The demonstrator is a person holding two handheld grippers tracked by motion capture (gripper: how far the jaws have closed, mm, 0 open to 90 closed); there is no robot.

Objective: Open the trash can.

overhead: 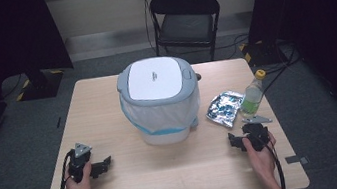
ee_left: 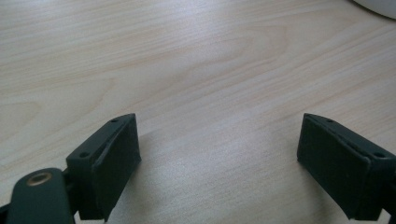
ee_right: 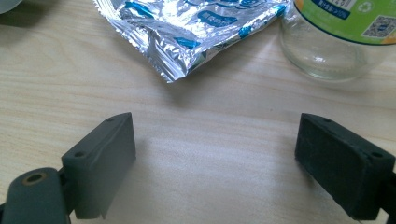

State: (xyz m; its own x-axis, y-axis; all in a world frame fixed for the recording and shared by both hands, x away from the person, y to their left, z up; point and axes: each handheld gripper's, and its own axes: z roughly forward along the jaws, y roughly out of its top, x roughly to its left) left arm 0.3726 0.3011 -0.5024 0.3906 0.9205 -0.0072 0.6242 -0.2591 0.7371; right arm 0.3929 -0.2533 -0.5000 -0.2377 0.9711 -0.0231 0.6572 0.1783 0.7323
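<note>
Right tongs [ee_right: 212, 158] gaping, nothing between them, foil packet [ee_right: 191, 28] just ahead and up-left of them beside the bottle [ee_right: 336, 42] on the bench [overhead: 106, 98]; left tongs [ee_left: 219, 163] also gaping, well apart, so right is nearer.

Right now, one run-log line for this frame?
left gripper: open, empty, on table | right gripper: open, empty, facing crumpled silver foil packet and clear plastic bottle | lidded white bin: closed
</note>
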